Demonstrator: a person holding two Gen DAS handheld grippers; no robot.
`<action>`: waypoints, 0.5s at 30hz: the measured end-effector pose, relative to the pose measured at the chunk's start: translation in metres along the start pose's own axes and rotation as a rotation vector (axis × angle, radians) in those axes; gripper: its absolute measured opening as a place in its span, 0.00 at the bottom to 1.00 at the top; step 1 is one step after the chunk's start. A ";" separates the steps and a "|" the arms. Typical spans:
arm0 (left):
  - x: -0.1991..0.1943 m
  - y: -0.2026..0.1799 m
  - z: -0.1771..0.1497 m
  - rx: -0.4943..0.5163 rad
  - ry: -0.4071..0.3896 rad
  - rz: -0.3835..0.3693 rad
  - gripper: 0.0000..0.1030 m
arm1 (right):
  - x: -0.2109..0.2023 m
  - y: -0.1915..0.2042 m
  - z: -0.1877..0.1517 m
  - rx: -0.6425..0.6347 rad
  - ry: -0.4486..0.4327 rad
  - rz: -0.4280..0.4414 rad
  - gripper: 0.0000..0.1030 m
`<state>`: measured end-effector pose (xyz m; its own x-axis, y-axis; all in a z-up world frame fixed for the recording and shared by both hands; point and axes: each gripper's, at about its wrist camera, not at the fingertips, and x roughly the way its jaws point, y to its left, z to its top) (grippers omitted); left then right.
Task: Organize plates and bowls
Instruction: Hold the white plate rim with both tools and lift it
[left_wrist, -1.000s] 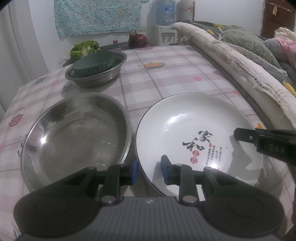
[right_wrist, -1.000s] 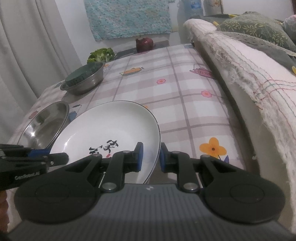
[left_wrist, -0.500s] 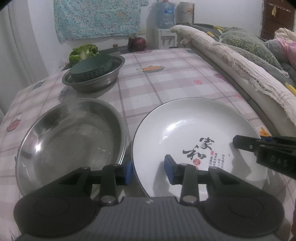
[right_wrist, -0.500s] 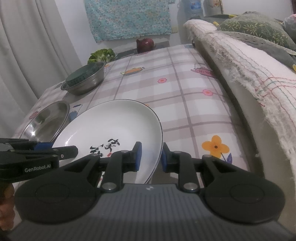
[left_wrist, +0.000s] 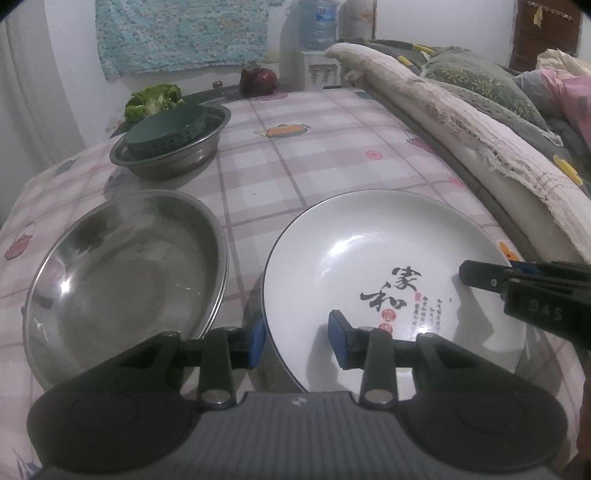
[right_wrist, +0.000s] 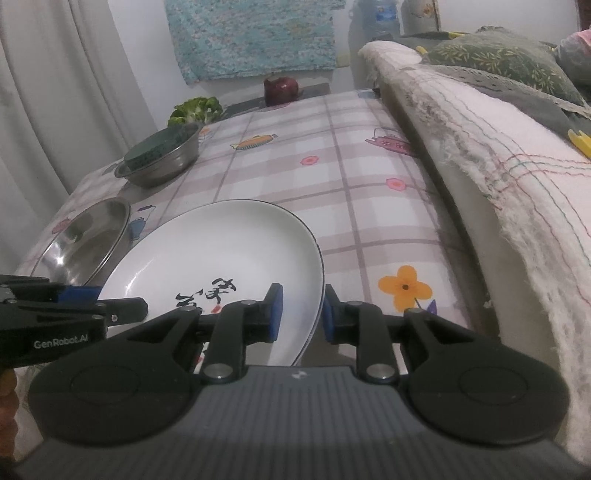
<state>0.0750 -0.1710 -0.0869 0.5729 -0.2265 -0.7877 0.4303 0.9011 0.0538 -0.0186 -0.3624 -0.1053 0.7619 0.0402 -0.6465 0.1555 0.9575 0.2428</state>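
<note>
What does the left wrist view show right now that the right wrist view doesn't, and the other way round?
Left wrist only: the whole inside of the large steel basin, and the left gripper with its pads clearly apart astride the white plate's near-left rim.

Right wrist only: the orange flower print on the tablecloth, and the right gripper straddling the plate's right rim with a narrow gap.

Both: the plate, the small steel bowl holding a green strainer, and each other's gripper.

Right hand-held gripper (right_wrist: 299, 312) straddles white plate (right_wrist: 218, 251) rim (pads apart) — tablecloth (right_wrist: 325, 177) beneath.
</note>
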 end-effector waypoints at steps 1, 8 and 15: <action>0.001 0.001 0.000 -0.004 0.000 -0.004 0.37 | 0.000 0.000 0.000 -0.004 -0.003 -0.003 0.20; 0.003 -0.001 0.000 -0.008 -0.013 0.004 0.38 | 0.003 0.002 -0.004 0.004 -0.019 -0.004 0.23; 0.003 -0.002 0.004 -0.013 -0.005 0.017 0.39 | 0.003 0.006 -0.003 0.001 -0.019 -0.022 0.24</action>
<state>0.0782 -0.1750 -0.0869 0.5833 -0.2126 -0.7839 0.4110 0.9097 0.0591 -0.0174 -0.3553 -0.1079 0.7698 0.0136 -0.6381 0.1734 0.9577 0.2295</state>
